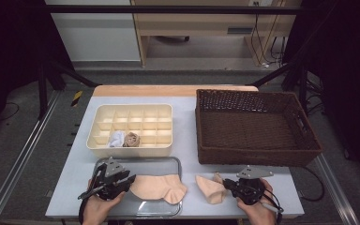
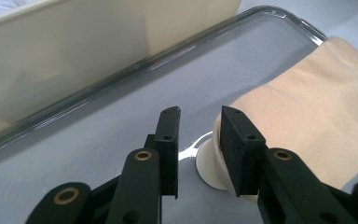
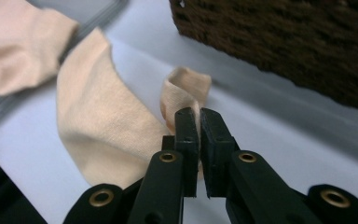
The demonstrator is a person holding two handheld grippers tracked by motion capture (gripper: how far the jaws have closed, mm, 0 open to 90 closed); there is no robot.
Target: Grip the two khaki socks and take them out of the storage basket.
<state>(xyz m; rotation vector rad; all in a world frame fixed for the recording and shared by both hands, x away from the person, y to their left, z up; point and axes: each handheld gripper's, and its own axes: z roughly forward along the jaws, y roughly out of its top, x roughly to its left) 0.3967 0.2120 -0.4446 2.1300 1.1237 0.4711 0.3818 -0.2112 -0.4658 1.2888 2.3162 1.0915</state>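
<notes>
Left gripper view: sock [image 2: 307, 121] edge behind claw [image 2: 199, 123].

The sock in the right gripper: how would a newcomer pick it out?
Find the brown wicker basket; just below its near left corner, on the bare table, lies a peach sock pinched by the right gripper. Its twin lies on the clear tray.

Peach socks [image 1: 158, 186], dark brown woven basket [image 1: 255, 125], cream organizer [image 1: 132, 125]

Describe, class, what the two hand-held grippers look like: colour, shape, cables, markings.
Both the left gripper and right gripper are black, each topped by a grey three-cornered plate. Their jaws are flat black bars with brass-ringed pivots. A black cable trails from each. Forearms show no sleeves.
</notes>
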